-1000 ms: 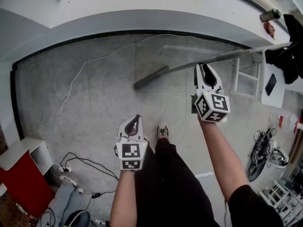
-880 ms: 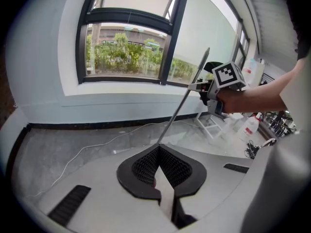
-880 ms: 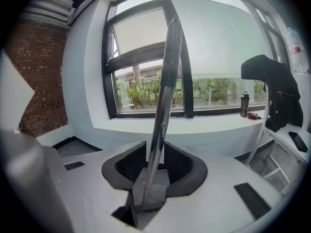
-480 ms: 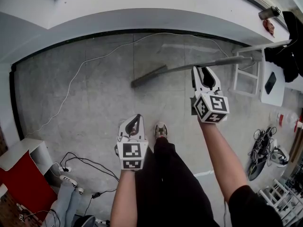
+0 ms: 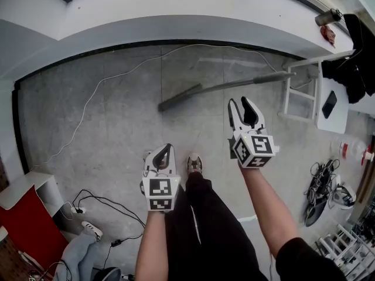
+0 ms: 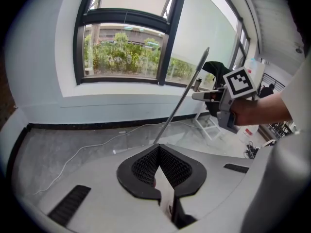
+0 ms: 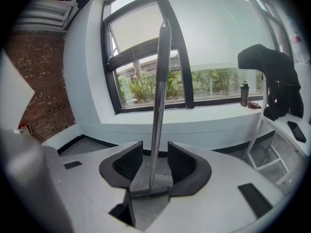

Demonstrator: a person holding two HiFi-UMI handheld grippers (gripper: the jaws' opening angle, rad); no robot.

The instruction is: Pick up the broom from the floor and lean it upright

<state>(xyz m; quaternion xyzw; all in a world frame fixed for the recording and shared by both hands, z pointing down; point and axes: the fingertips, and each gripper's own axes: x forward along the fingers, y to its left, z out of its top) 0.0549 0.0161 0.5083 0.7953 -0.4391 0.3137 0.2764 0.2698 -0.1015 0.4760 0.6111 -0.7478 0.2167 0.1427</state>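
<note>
Opening right gripper (image 5: 241,103) jaws, nothing pinched; broom (image 5: 234,85) just ahead, in line with gap, handle slanting up-right onto table (image 5: 287,95). Left gripper (image 5: 166,147) jaws together, farther back.

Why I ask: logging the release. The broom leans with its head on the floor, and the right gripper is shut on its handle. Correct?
Wrong on the grip. The broom leans with its head on the floor, but the right gripper is open, its jaws opening and clear of the handle, as the right gripper view shows.
</note>
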